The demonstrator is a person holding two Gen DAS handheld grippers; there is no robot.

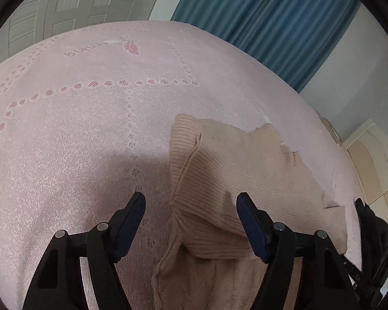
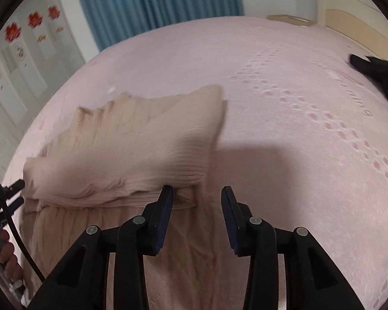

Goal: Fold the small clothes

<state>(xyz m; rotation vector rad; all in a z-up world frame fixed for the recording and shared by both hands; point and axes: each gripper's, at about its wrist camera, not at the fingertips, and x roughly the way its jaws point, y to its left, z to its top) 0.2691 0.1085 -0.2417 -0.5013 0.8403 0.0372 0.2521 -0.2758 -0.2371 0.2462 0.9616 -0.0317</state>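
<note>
Between my left fingers: nothing gripped. My left gripper (image 1: 191,228) stands open over the near left edge of the beige knit garment (image 1: 245,170); the seam of its folded panel runs up between the two pads, and neither pad presses cloth.

Between my right fingers: likewise empty. My right gripper (image 2: 197,215) is parted, narrower than the left, its left pad just at the ribbed fold edge of the garment (image 2: 132,149), its right pad over bare pink bedcover (image 2: 284,103).

Item, the garment itself: lies flat on the bedcover, its upper part already turned over the lower, so one fold looks made and released. The fold edge runs across just beyond my right pads, and a flap reaches away past them.

Handling note, my judgement: the next fold wants both grippers to bite the same doubled edge, taking all layers, low and level, then carrying it over together so the ribbing does not skew. The knit looks soft and likely to drag or bunch if only one layer is caught.

Further out, right of my right fingers: a black item (image 2: 375,72) at the bed's margin, well apart, no obstruction.

Beyond the bed: blue curtain (image 2: 155,2), pale wardrobe (image 2: 349,13). Nothing stands in the fold's path.
</note>
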